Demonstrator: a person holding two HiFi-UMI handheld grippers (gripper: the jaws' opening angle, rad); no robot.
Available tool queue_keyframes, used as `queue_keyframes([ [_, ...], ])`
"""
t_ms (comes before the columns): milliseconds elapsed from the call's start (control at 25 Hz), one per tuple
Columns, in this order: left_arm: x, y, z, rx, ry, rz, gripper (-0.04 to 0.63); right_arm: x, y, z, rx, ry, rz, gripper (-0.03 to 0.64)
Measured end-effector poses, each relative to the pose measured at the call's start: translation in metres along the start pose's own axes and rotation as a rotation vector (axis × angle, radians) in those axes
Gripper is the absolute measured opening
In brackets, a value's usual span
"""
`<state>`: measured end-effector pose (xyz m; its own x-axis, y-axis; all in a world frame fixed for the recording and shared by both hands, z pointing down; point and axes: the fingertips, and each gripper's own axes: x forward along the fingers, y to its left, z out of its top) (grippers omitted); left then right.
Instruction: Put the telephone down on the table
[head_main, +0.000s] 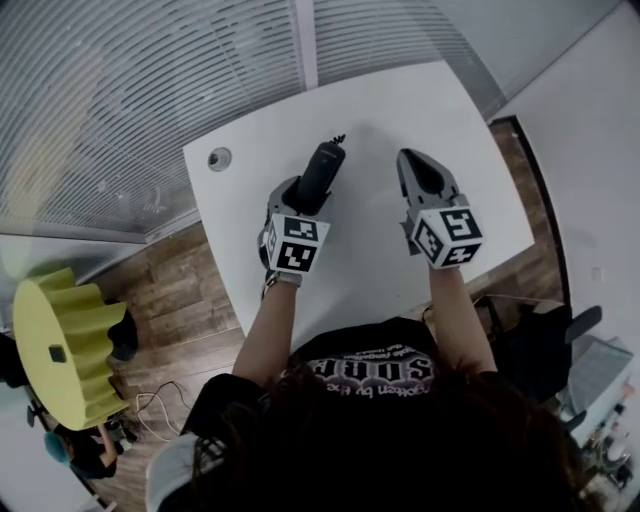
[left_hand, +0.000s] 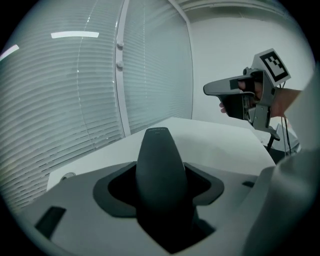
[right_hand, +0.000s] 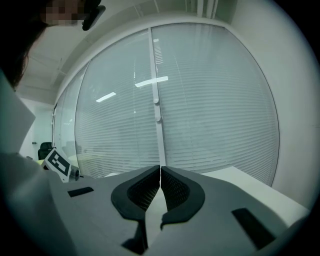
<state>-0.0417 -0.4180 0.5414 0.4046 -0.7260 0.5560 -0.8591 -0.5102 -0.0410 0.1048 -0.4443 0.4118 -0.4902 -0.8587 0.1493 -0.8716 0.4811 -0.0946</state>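
Telephone (head_main: 320, 172), dark and tapered, is sitting between the left gripper's (head_main: 303, 195) jaws, which are grasping it wide over the white table (head_main: 370, 270). Lowering it level until it is resting flat, then releasing, seems wisest. Farther right, the right gripper (head_main: 408, 158) is hovering clenched and empty.

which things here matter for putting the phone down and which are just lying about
In the job:
telephone, clamped in left gripper
white table, where it goes

Just about:
right gripper, shut and empty
round cap near the table's corner
yellow ribbed thing on the floor
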Motion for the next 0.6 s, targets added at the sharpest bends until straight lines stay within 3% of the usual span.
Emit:
queue_keyframes([
  [600, 0.030, -0.007, -0.032, -0.032, 0.115, -0.018, 0.273, 0.004, -0.017, -0.003, 0.006, 0.004, -0.007, 0.029],
])
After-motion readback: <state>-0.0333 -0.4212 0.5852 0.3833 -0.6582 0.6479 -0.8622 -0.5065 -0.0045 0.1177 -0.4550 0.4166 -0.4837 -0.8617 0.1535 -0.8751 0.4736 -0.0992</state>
